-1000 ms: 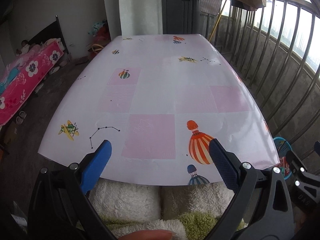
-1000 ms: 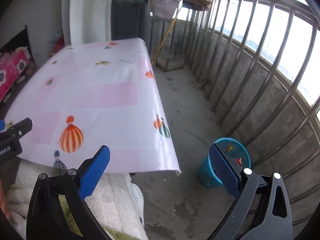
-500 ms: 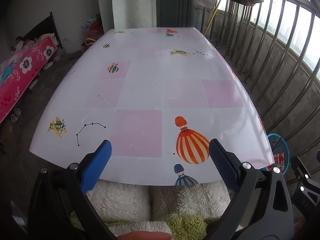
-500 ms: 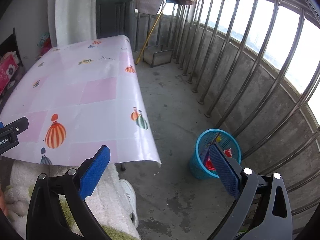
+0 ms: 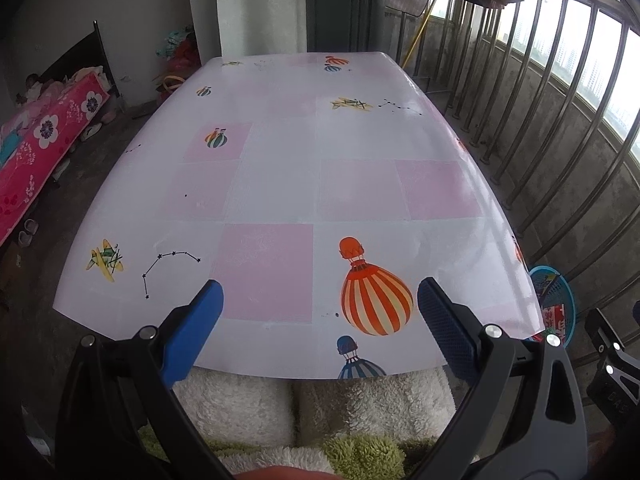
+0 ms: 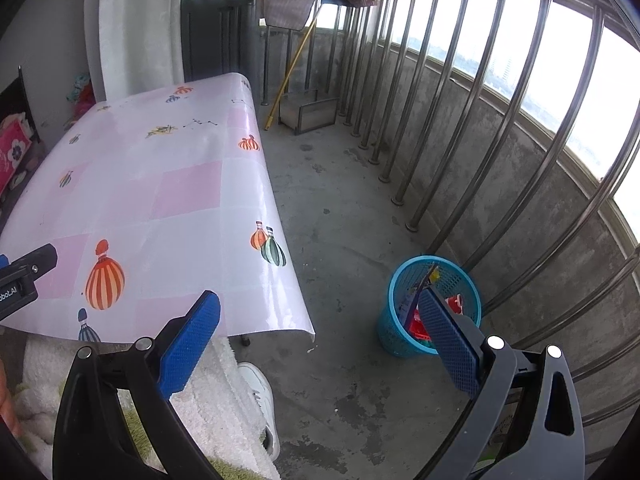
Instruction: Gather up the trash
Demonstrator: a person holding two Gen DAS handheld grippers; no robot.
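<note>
A blue mesh trash basket point(image 6: 400, 332) stands on the concrete floor by the railing, right of the table, with red and yellow wrappers inside. It also shows at the right edge of the left wrist view point(image 5: 560, 304). My right gripper point(image 6: 320, 324) is open and empty, held above the floor between the table corner and the basket. My left gripper point(image 5: 320, 312) is open and empty over the near edge of the table point(image 5: 280, 184), which has a pink and white balloon-print cover. No trash shows on the table top.
A metal railing point(image 6: 500, 132) runs along the right. A yellow-handled broom and dustpan point(image 6: 308, 112) stand at the far end. A pink flowered bed point(image 5: 44, 136) lies left of the table. My fleece-clad legs and a white shoe point(image 6: 260, 392) are below the grippers.
The right gripper has swung right and away from the table, bringing the blue basket fully into view. The left gripper has drawn back slightly; both stay open.
</note>
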